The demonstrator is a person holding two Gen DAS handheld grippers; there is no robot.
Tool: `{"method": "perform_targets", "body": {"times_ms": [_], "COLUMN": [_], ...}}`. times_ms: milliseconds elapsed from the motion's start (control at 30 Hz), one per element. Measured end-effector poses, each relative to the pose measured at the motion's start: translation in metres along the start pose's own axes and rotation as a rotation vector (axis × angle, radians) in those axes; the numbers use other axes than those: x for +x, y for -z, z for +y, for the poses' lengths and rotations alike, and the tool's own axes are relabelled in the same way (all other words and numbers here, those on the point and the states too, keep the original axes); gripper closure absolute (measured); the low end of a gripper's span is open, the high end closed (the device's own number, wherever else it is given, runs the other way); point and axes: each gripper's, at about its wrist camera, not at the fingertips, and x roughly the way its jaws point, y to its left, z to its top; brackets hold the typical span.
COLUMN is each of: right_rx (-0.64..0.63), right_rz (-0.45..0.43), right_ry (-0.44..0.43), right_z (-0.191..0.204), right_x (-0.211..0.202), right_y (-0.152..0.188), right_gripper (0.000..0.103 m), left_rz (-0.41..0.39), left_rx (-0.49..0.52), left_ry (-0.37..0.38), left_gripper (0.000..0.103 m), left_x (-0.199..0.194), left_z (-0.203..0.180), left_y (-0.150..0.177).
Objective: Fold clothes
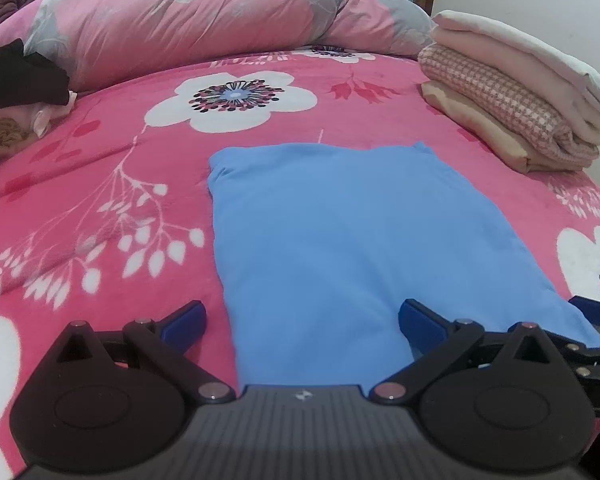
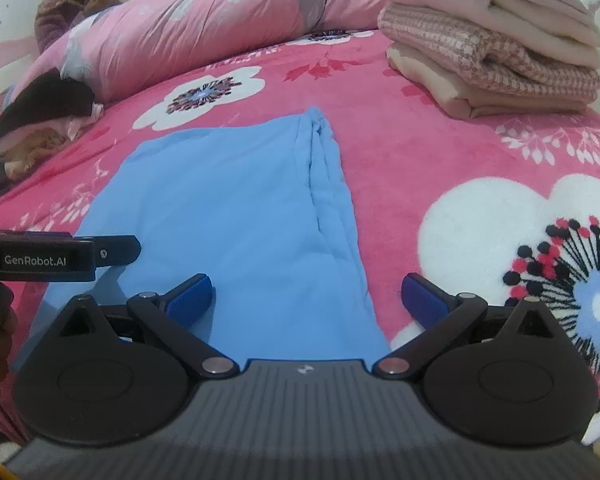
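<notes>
On the pink floral bed [image 1: 100, 184] the blue garment [image 1: 332, 240] lies flat, partly folded. Both the left tool [image 1: 302, 318] and right tool [image 2: 307, 294] are spread, pinching nothing; its near edge is best gripped evenly at both corners.

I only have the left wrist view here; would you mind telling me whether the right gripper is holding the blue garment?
Observer: No. The right gripper is open, with nothing between its pads, above the blue garment.
Operator: Thank you. Is the garment's right edge flat?
Observer: It shows layered lengthwise folds there.
Operator: Is anyone else in the room?
Observer: A person sits beyond the rolled quilt, at far left.
</notes>
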Motion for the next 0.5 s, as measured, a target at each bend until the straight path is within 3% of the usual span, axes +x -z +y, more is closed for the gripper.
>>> {"method": "perform_targets", "body": {"times_ms": [233, 500], "right_rx": [0.031, 0.061], "right_rz": [-0.030, -0.026], "right_ry": [-0.012, -0.042], "right_z": [-0.004, -0.011], "right_x": [-0.001, 0.000], "right_y": [0.003, 0.001], "right_gripper": [0.001, 0.001], "left_rz": [0.016, 0.014], "left_rx": [-0.034, -0.089], "left_ry": [-0.016, 0.022], "left_gripper": [0.000, 0.000], "left_x": [-0.001, 0.001], "left_z": [-0.001, 0.008], "left_y": [0.000, 0.002]}}
